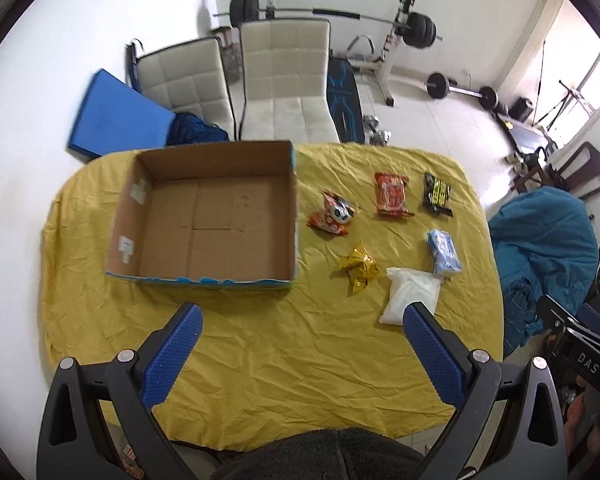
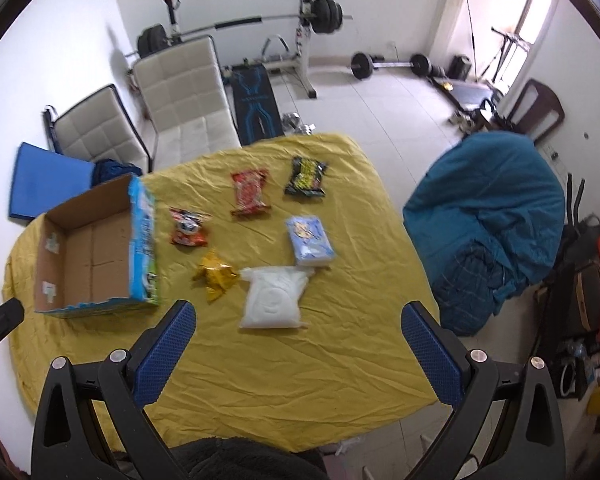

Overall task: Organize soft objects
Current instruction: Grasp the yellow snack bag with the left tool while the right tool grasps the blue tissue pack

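Yellow tablecloth with six crinkled soft packets (loose, scattered), both grippers wide apart, empty.

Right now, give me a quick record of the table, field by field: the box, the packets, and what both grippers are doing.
surface: table under a yellow cloth
box: open cardboard box, nothing inside
packets, all outside the box: orange snack bag, red snack packet, black and yellow packet, yellow foil packet, blue tissue pack, white pouch
left gripper: open, holding nothing
right gripper: open, holding nothing
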`<control>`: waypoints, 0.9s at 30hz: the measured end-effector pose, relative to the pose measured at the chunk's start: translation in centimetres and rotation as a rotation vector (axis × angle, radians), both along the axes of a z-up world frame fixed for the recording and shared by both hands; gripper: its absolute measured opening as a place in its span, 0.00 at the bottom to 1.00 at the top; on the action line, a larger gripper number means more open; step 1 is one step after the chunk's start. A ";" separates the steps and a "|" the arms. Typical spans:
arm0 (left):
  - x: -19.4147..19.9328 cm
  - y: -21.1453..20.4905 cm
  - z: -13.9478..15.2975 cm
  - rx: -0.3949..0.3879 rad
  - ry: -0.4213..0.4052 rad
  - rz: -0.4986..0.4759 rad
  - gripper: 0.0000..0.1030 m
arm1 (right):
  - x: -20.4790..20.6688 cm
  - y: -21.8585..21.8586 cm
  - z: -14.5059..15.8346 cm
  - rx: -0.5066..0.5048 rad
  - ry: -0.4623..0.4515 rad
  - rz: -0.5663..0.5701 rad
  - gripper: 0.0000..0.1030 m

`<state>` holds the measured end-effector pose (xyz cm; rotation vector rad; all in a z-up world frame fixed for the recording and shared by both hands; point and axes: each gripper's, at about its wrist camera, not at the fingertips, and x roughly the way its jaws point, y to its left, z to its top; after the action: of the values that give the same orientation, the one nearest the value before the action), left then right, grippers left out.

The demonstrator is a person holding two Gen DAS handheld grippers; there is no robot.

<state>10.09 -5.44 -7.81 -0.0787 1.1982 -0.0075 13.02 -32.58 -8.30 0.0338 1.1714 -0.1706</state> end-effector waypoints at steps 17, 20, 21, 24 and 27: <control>12.8 -8.0 -22.3 -0.097 0.430 0.026 0.91 | 16.5 -9.0 -22.5 0.105 0.328 0.006 0.99; 14.0 -8.8 -25.4 -0.138 0.499 0.044 0.85 | 18.9 -9.7 -26.0 0.179 0.402 0.002 0.97; 14.3 -8.9 -26.4 -0.155 0.525 0.060 0.85 | 19.7 -9.8 -27.2 0.201 0.427 0.001 0.97; 15.3 -9.1 -29.3 -0.219 0.594 0.098 0.82 | 21.3 -9.5 -29.9 0.276 0.500 0.021 0.97; 15.9 -9.0 -31.1 -0.227 0.623 0.132 0.80 | 22.4 -8.7 -31.6 0.270 0.542 0.048 0.96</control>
<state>26.02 -14.43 -38.90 -0.3810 1.8097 -0.0037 35.46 -41.29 -39.90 0.2070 1.7287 0.0267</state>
